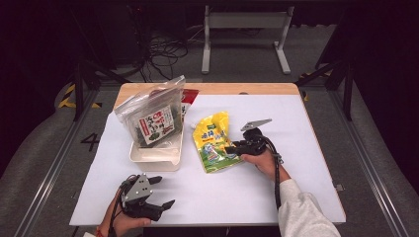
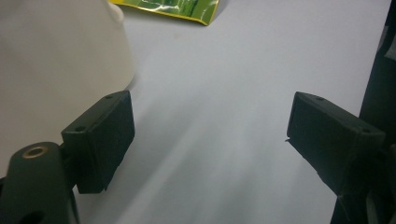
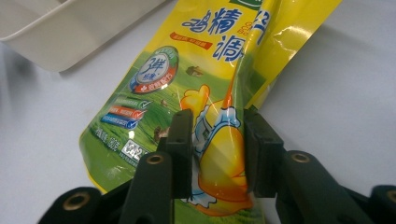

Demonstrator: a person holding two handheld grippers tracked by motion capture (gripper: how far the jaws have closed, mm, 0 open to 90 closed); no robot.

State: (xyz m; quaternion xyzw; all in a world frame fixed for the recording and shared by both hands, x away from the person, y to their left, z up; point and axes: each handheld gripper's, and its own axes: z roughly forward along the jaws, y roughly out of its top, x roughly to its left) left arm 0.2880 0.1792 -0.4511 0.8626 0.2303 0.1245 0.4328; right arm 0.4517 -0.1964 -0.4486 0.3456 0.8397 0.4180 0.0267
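A yellow and green seasoning pouch (image 1: 213,140) lies flat on the white table cover, right of a white tray (image 1: 154,160). My right gripper (image 1: 232,148) reaches it from the right. In the right gripper view the two jaws (image 3: 215,135) pinch a raised fold of the pouch (image 3: 187,84) near its lower edge. My left gripper (image 1: 164,191) rests low at the front left, apart from everything. Its jaws (image 2: 210,135) stand wide with bare table between them. The tray's wall (image 2: 56,56) is just ahead on its left.
A clear zip bag of seaweed snack (image 1: 153,118) stands upright in the white tray. A red packet (image 1: 189,95) lies behind it. The table's wooden back edge (image 1: 237,89) and front edge are close. Black frame struts stand at both sides of the table.
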